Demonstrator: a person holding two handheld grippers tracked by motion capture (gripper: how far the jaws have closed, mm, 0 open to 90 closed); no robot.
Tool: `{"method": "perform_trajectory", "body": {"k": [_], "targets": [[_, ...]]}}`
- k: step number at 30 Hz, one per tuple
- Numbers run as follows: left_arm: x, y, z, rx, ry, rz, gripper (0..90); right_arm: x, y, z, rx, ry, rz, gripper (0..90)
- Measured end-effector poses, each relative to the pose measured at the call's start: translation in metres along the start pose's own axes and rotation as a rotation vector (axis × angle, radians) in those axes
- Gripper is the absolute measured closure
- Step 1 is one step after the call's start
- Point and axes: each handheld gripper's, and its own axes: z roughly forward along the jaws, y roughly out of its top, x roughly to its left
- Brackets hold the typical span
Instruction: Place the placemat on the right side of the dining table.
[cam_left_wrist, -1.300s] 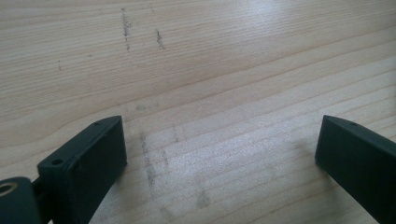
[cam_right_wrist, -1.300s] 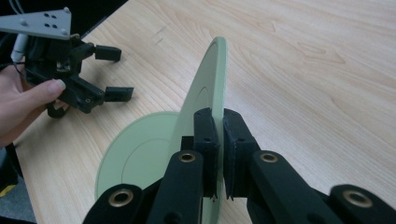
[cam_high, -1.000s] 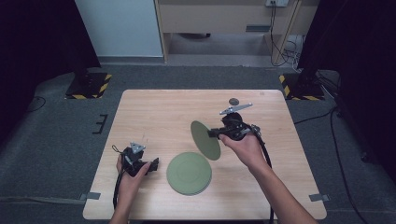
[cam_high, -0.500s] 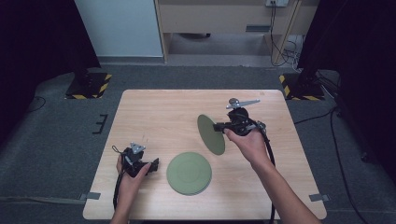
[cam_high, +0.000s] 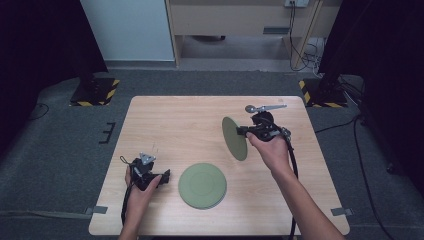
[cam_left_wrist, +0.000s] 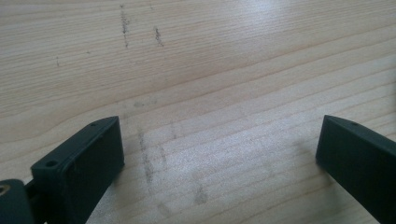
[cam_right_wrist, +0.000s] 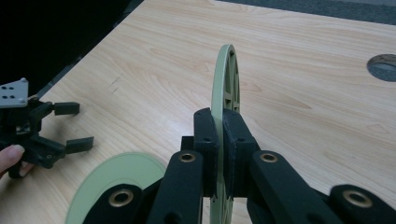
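Note:
My right gripper (cam_high: 243, 131) is shut on a green disc (cam_high: 234, 138), held on edge above the table's right half. In the right gripper view this disc (cam_right_wrist: 223, 88) stands upright, clamped by its rim between the two black jaws (cam_right_wrist: 217, 140). A second green disc (cam_high: 202, 185) lies flat near the front middle of the table; its edge (cam_right_wrist: 112, 179) shows low at the left in the right gripper view. My left gripper (cam_high: 166, 177) rests at the front left, open, just left of the flat disc. Its jaws (cam_left_wrist: 212, 154) stand wide over bare wood.
A metal spoon (cam_high: 264, 107) lies at the back right of the wooden table (cam_high: 175, 125), behind my right hand. The left gripper (cam_right_wrist: 74, 126) also appears far off in the right gripper view. Dark floor surrounds the table, and black stands sit at both back corners.
My right gripper has carried the upright disc back and to the right, away from the flat disc. The left gripper has stayed put.

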Motion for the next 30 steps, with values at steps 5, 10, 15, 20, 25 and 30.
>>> {"method": "perform_trajectory", "body": {"k": [5,10,15,20,25,30], "targets": [[0.0,0.0,0.0,0.002,0.001,0.0,0.0,-0.007,0.0,-0.001,-0.012,-0.015,0.019,86.1],[0.0,0.0,0.0,0.002,0.002,-0.003,0.0,-0.015,-0.001,0.0,-0.022,-0.03,0.036,86.1],[-0.002,0.002,0.002,0.001,0.013,-0.015,0.0,-0.025,0.001,0.003,-0.036,-0.057,0.056,86.2],[-0.002,0.002,0.002,0.002,0.015,-0.017,0.0,-0.034,0.0,0.004,-0.04,-0.078,0.066,86.2],[-0.003,0.002,0.002,0.002,0.02,-0.022,0.0,-0.048,0.0,-0.001,-0.053,-0.108,0.092,86.2],[-0.003,0.003,0.003,0.001,0.024,-0.027,0.0,-0.061,0.0,-0.007,-0.065,-0.147,0.113,86.1]]}}
